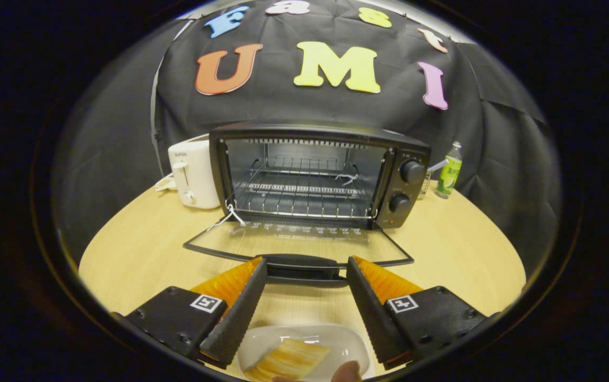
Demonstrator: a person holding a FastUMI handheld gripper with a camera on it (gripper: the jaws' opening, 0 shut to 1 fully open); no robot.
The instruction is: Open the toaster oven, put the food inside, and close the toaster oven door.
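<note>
A black toaster oven (pixel 319 175) stands on the wooden table (pixel 145 254) with its glass door (pixel 299 244) folded down flat toward me, the handle (pixel 304 268) lying just ahead of the fingertips. A wire rack (pixel 299 199) shows inside the cavity. My gripper (pixel 307 270) is open, its fingers spread wide, with nothing pressed between them. Below and between the fingers sits a white dish (pixel 331 339) holding a yellowish piece of food (pixel 288 359). A fingertip of a person (pixel 348 371) touches the dish's near rim.
A white pop-up toaster (pixel 193 174) stands left of the oven, its cord trailing beside it. A green bottle (pixel 449 171) stands to the oven's right near the cloth wall. Two knobs (pixel 406 185) sit on the oven's right panel.
</note>
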